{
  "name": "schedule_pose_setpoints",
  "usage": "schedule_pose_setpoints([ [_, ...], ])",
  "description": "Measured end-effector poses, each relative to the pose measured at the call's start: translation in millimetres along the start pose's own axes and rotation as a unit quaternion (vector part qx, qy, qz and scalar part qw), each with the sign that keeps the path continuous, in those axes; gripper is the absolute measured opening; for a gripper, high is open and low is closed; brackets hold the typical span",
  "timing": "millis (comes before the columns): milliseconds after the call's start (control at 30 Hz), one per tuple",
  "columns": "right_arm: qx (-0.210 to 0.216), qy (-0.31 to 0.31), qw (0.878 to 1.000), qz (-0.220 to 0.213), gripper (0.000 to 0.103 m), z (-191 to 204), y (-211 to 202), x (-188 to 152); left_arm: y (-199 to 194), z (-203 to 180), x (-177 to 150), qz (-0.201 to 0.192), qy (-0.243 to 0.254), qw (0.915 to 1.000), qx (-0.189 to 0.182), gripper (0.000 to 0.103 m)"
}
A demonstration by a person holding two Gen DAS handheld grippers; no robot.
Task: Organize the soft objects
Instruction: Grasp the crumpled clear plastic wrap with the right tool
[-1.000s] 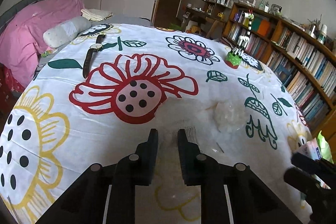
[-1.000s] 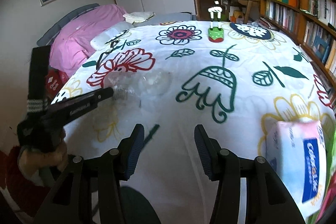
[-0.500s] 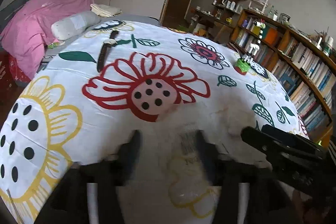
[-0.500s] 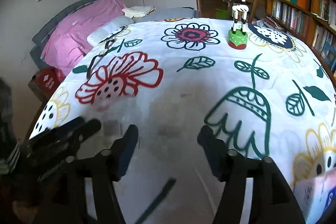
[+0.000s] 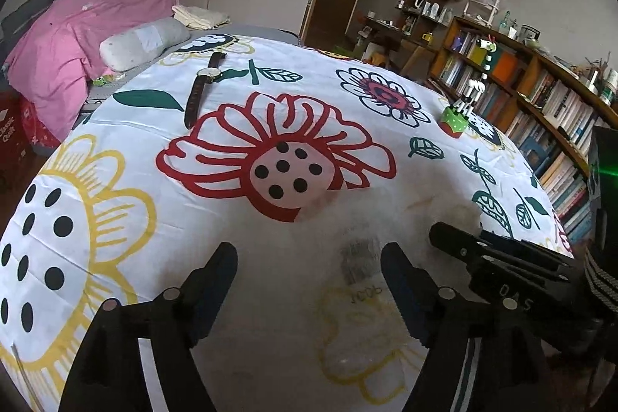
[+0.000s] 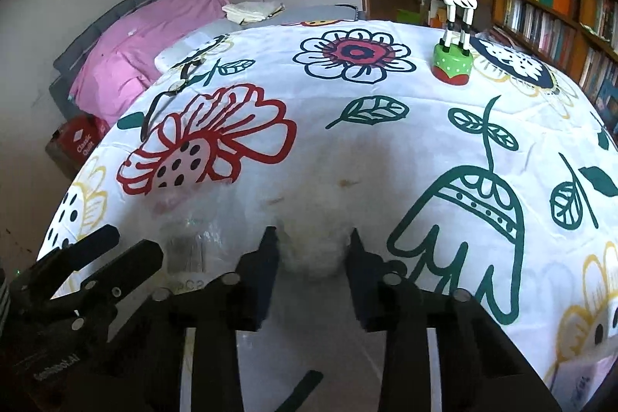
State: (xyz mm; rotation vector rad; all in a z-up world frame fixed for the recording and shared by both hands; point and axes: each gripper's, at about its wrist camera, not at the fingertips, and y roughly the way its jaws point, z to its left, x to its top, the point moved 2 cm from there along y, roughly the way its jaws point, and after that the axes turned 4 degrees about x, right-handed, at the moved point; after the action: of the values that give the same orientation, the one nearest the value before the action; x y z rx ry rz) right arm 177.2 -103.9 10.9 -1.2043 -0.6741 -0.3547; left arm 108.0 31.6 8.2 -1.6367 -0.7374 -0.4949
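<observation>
On the flowered bedspread [image 6: 370, 126], at about 6 o'clock in the right wrist view, a white fluffy wad [image 6: 314, 250], seemingly cotton or stuffing, lies between the fingers of the right gripper [image 6: 313, 257]. Those jaws are closing around it; whether the pads already press on it cannot be told. A clear plastic bag [image 5: 359, 300] with a printed label lies flat on the cloth, just beside the wad at its 9 o'clock in the right wrist view.

Left gripper [image 5: 309, 280]: jaws opening wide, nothing gripped; the bag lies beneath and between them, partly under the finger at 3 o'clock, apparently let go.

Elsewhere on the cloth: a wristwatch [image 5: 202, 85] at 11 o'clock and a striped toy giraffe [image 6: 454, 37] at 1 o'clock, both well apart from the work area and seemingly untouched.

Assessment: the task appears at an early or middle stage. The wad is not yet lifted or stowed. Judged remaining: secure the wad, place it in the bag or another spot, and deal with any further soft items. No finished arrangement is visible.
</observation>
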Motion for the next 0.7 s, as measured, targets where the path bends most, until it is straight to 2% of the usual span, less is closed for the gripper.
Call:
schedule_pose_setpoints([
  [100,0.006,0.007,1.0,0.0,0.027,-4,-5,-2,1,-2,0,0.004,0.0,1.0,-0.004,0.092],
  [300,0.003,-0.007,1.0,-0.005,0.027,-4,-21,-18,5,-10,-2,0.016,0.009,0.9998,-0.009,0.099],
  [700,0.008,0.008,0.999,-0.042,0.027,-14,-69,-49,16,-25,0,0.03,0.038,0.9983,0.031,0.102],
])
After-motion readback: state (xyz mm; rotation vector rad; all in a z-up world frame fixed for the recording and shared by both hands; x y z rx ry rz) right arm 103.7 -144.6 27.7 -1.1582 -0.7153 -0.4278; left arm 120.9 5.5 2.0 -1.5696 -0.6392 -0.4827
